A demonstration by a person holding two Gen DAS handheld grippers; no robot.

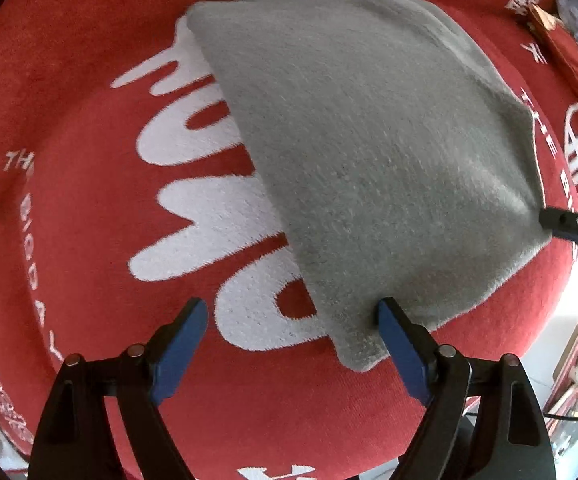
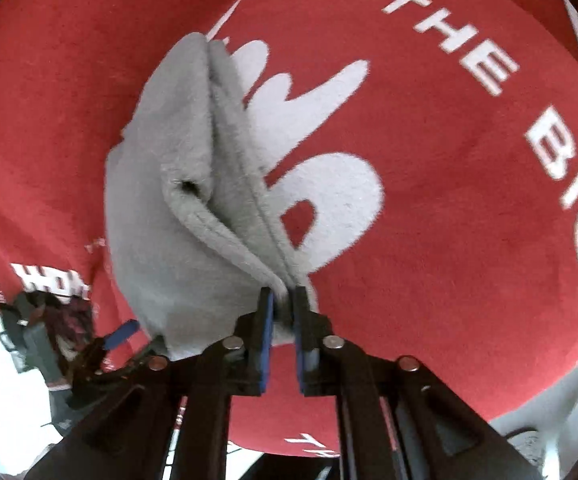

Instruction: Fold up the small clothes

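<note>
With the right hand-held gripper (image 2: 283, 300) pinching the grey cloth's (image 1: 369, 152) doubled edge above the red mat (image 1: 89, 240) and the left hand-held gripper (image 1: 293, 320) spread wide beside its corner, the unpinned layers may slide apart.

Left wrist view: looking steeply down, close over a red rug (image 1: 89, 208) with white lettering, along the left gripper (image 1: 293, 320). Right wrist view: also close, facing down along the right gripper (image 2: 283, 300). Shared by both: the grey cloth (image 1: 369, 140) and the rug's white lettering.
</note>
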